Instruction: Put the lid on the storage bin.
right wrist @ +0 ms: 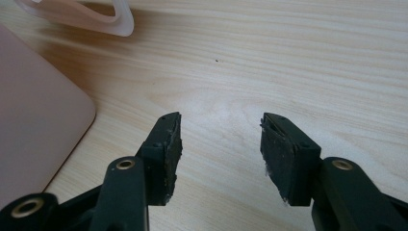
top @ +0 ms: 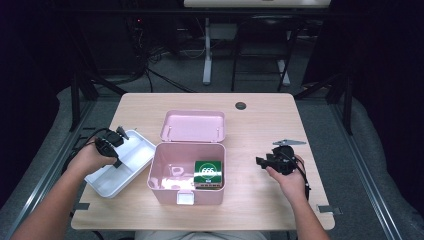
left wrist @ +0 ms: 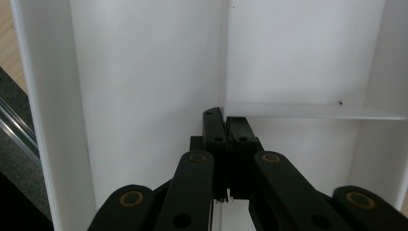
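A white divided tray point(top: 136, 150) lies at the table's left. My left gripper point(top: 117, 159) reaches down into it. In the left gripper view my left gripper point(left wrist: 226, 122) is shut, its tips pinching the thin divider wall point(left wrist: 224, 57) where it meets a cross divider point(left wrist: 308, 110). An open pink box point(top: 156, 167) stands in the middle with its lid point(top: 192, 125) folded back. A green packet point(top: 208, 173) lies inside it. My right gripper point(top: 260, 161) hovers to the right of the box, open and pointing at it. Bare wood shows between its jaws point(right wrist: 219, 139).
The pink box's rounded corner point(right wrist: 38, 110) lies left of the right jaws, and a pale translucent loop point(right wrist: 108, 21) sits beyond it. A dark round grommet point(top: 241, 105) marks the table's far edge. Bare wooden tabletop point(top: 260, 130) lies right of the box.
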The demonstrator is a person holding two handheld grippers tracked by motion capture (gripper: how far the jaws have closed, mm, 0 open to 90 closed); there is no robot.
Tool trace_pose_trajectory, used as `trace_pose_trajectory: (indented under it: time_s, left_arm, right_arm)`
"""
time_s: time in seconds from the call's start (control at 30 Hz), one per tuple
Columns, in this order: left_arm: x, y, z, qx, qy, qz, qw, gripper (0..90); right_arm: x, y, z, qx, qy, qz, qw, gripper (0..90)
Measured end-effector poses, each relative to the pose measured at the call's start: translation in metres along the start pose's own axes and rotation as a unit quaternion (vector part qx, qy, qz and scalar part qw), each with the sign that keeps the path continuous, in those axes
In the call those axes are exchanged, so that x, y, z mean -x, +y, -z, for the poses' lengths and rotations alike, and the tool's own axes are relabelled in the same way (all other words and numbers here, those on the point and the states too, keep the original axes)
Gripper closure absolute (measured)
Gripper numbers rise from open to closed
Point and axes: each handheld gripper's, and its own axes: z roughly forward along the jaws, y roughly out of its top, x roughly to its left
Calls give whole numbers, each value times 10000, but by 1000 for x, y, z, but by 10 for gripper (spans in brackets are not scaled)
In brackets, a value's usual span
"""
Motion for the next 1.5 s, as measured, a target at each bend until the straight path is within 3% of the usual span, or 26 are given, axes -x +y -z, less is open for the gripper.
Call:
trace_pose_trajectory:
  time_s: [0.57,0.67,0.77,0.87,1.03,1.3,1.5]
  left_arm:
    - [-1,1,18,90,13,-80,9999,892]
    - [0,1,27,126,91,-172,9997,892]
    - [-1,-1,38,228,187,-393,9988,892]
    - [-3,-4,46,312,103,-489,9983,892]
    - [-3,-7,63,313,154,-695,9970,892]
    - [8,-5,85,288,213,-1350,9902,892]
    - [22,2,94,265,230,-1669,9854,892]
  right_arm:
    - [4,0,1,37,26,-102,9999,489]
    - [4,0,1,27,27,-113,9999,489]
    - [5,0,1,44,26,-111,9999,489]
    - [5,-1,1,64,43,-121,9999,489]
    - [4,-1,1,23,48,-101,9999,489]
    - [4,-1,0,64,101,-94,9999,488]
    - [5,-1,0,60,88,-98,9999,488]
